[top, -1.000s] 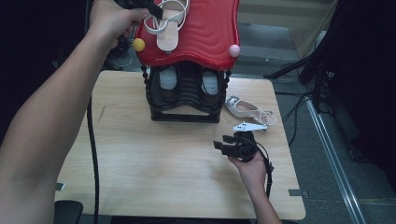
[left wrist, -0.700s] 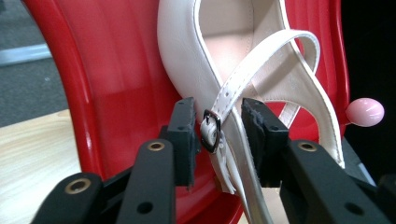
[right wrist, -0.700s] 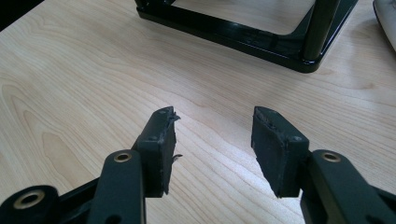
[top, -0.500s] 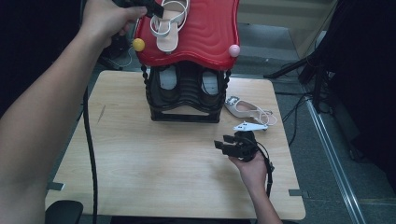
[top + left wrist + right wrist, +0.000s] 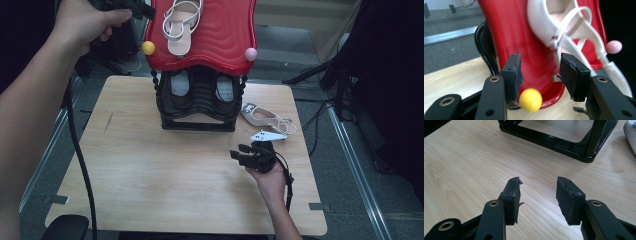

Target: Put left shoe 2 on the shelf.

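Note:
A white strappy sandal (image 5: pixel 180 27) lies on the red wavy top shelf (image 5: pixel 222 35) of a black shoe rack (image 5: pixel 197 107). My left gripper (image 5: pixel 146 10) hovers at the shelf's left edge, just left of the sandal. In the left gripper view it (image 5: pixel 540 60) is open, with the sandal (image 5: pixel 564 30) beyond the jaws and nothing between them. A second white sandal (image 5: pixel 265 117) lies on the table right of the rack. My right gripper (image 5: pixel 241 153) rests low over the table in front of that sandal, open and empty (image 5: pixel 537 182).
A yellow knob (image 5: pixel 148 48) and a pink knob (image 5: pixel 250 54) stick out at the red shelf's front corners. Dark shoes (image 5: pixel 179 85) sit on the lower tier. The wooden table (image 5: pixel 130 165) is bare in front. The left gripper's cable (image 5: pixel 80 165) hangs down the left side.
My left gripper has drawn back to the left, away from the sandal on the red shelf. The right gripper has stayed in place.

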### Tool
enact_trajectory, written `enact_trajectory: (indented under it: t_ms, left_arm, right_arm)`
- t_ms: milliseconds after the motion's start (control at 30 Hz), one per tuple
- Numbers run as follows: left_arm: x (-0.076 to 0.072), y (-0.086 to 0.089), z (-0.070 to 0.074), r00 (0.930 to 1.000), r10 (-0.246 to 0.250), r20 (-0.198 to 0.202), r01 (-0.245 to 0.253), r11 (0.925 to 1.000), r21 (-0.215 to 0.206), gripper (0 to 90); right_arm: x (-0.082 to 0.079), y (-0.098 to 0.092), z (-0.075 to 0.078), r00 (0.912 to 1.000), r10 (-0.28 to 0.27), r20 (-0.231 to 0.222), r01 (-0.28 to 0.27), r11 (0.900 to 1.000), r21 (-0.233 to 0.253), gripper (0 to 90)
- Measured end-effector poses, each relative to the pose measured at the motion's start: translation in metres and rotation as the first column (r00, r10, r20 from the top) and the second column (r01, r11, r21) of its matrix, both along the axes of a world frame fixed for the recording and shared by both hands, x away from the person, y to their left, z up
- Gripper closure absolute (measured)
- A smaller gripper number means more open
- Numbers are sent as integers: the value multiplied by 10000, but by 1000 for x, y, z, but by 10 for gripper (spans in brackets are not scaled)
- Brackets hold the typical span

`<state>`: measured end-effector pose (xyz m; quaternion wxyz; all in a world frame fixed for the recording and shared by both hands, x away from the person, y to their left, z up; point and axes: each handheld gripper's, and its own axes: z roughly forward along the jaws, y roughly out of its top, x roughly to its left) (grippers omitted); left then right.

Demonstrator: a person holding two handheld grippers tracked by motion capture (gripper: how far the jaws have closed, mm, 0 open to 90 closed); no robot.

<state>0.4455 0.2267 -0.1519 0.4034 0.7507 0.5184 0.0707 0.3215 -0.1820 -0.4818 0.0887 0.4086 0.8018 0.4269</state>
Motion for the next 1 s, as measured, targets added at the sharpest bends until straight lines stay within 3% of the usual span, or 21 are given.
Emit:
enact_trajectory:
  t_ms: [267, 400, 467, 833, 1000]
  left_arm:
    - [-4, 25, -25, 9995, 234, -198, -239, 9994, -231, 515]
    - [-8, 34, -37, 9994, 338, -71, -339, 9991, -248, 514]
    - [-10, 36, -41, 9995, 328, 3, -328, 9994, -73, 515]
    - [-23, 55, -80, 9987, 376, -352, -392, 9982, -453, 485]
    - [-28, 60, -99, 9988, 339, -365, -350, 9989, -300, 486]
  right_arm:
    - [0, -3, 3, 10000, -99, 15, 98, 9997, 223, 573]
    - [0, -5, 5, 10000, -62, 8, 61, 9986, 516, 579]
    - [0, -6, 4, 9999, -126, 22, 125, 9993, 356, 578]
    - [1, -9, 5, 9993, -296, 244, 296, 9996, 15, 560]
    - [1, -10, 5, 9989, -368, 274, 368, 9993, -8, 568]
